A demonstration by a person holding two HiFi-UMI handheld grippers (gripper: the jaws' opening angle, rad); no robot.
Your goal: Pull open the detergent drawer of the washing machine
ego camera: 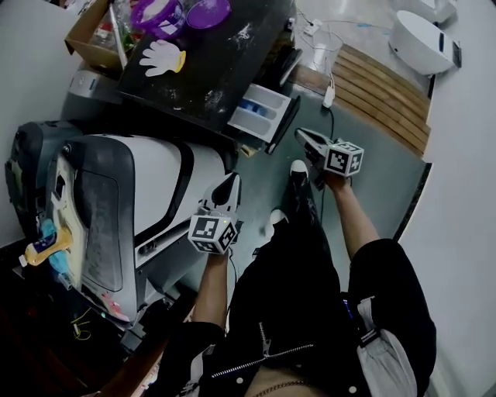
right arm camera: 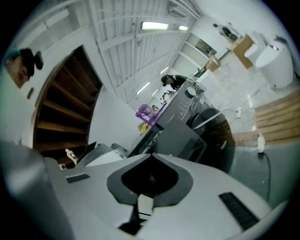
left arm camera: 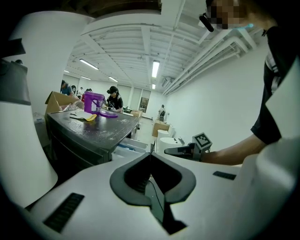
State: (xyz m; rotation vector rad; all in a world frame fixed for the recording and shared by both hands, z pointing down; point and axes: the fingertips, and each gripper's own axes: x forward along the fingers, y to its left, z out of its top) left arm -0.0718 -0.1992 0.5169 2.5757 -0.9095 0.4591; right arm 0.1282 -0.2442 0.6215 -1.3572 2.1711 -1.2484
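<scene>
Looking down from the head view, the person's dark trousers [ego camera: 310, 295] fill the 6 o'clock part of the frame, and both forearms reach forward from there. The left gripper [ego camera: 230, 182] is near the centre, by the right edge of a white and grey appliance [ego camera: 147, 186] that takes up the 9 o'clock side. The left gripper view shows its jaws together, tips meeting, with nothing between them. The right gripper [ego camera: 304, 137] is held out toward 1 o'clock, over the grey floor [ego camera: 380, 170] and the person's shoes [ego camera: 298, 169]. Its jaws are together as well and hold nothing.

Just past its tips, toward 12 o'clock, the detergent drawer [ego camera: 263, 111] stands pulled out from the front of the washing machine [ego camera: 205, 74], with white compartments and a blue insert showing. The right gripper is near the drawer's front but apart from it.

On the machine's dark, dusty top lies a white hand-shaped thing [ego camera: 161, 56]. Farther off at 11 o'clock are purple containers [ego camera: 159, 14] beside a cardboard box [ego camera: 89, 31]. At 2 o'clock lie wooden slats [ego camera: 387, 89], with a white round device [ego camera: 418, 39] beyond them.
</scene>
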